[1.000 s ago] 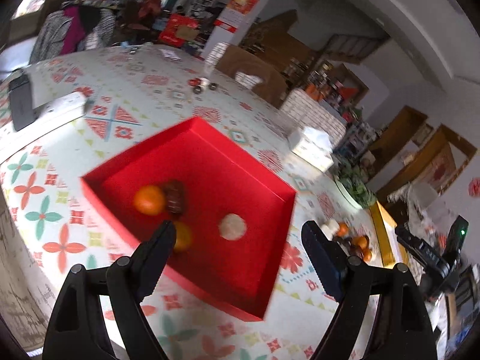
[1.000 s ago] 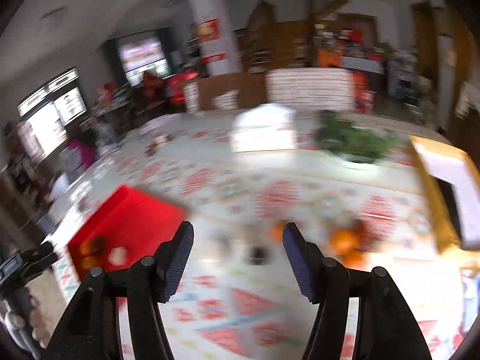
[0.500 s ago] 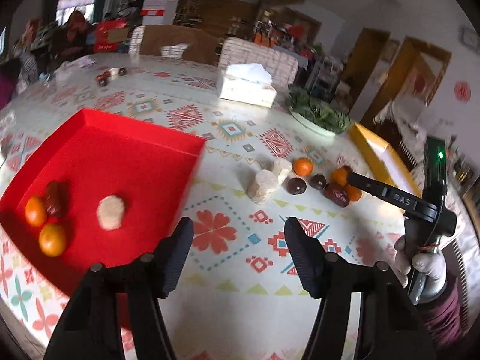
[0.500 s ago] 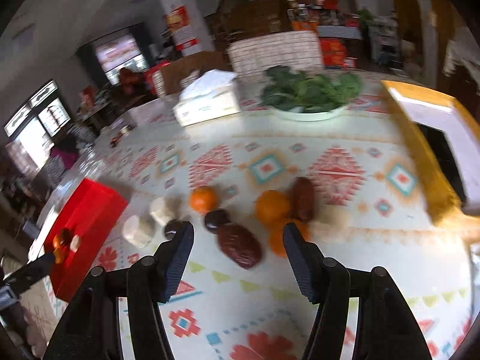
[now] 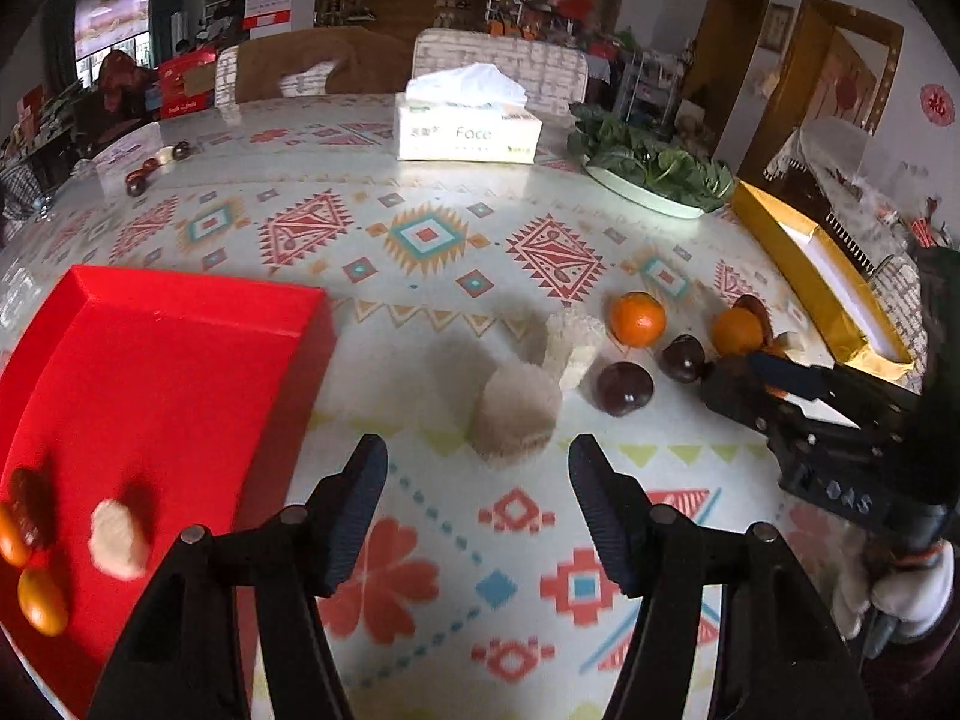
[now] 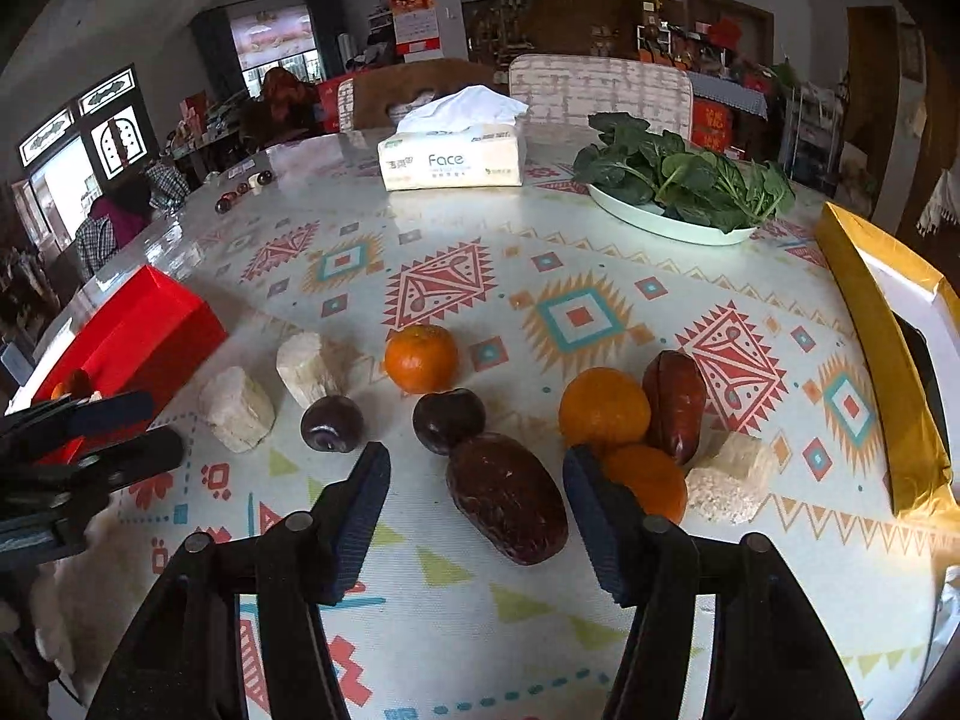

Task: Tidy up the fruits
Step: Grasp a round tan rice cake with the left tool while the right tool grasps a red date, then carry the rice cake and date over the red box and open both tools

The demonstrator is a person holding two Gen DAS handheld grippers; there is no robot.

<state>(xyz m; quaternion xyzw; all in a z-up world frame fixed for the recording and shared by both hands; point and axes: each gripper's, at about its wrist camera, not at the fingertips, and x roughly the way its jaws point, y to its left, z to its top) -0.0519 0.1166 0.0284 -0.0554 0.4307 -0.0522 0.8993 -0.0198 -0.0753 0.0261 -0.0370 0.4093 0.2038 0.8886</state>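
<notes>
Two grippers are in use, and we hold both released, jaws spread wide with nothing between them. Working left to right in the left wrist view, we find the red tray (image 5: 150, 372) at the left edge of the patterned table (image 5: 420, 240). It holds two small oranges (image 5: 39, 600), a dark red fruit (image 5: 27, 504) and a pale round piece (image 5: 117, 537), all grouped in its near left corner. The left gripper (image 5: 474, 486) hovers over the tablecloth just right of the tray, pointing at a pale cut chunk (image 5: 516, 414) that lies near its fingertips but apart from them.

In the right wrist view, the loose fruit lies in a row: two pale chunks (image 6: 237, 408), two dark plums (image 6: 332, 423), an orange (image 6: 421, 358), a large brown date-like fruit (image 6: 507, 498), two more oranges (image 6: 603, 408) and a second brown fruit (image 6: 675, 402). The right gripper (image 6: 477, 492) straddles the large brown fruit without touching it. Behind the row stand a tissue box (image 6: 453, 165), a plate of greens (image 6: 678, 222) and, at far right, a yellow box (image 6: 882, 348).
</notes>
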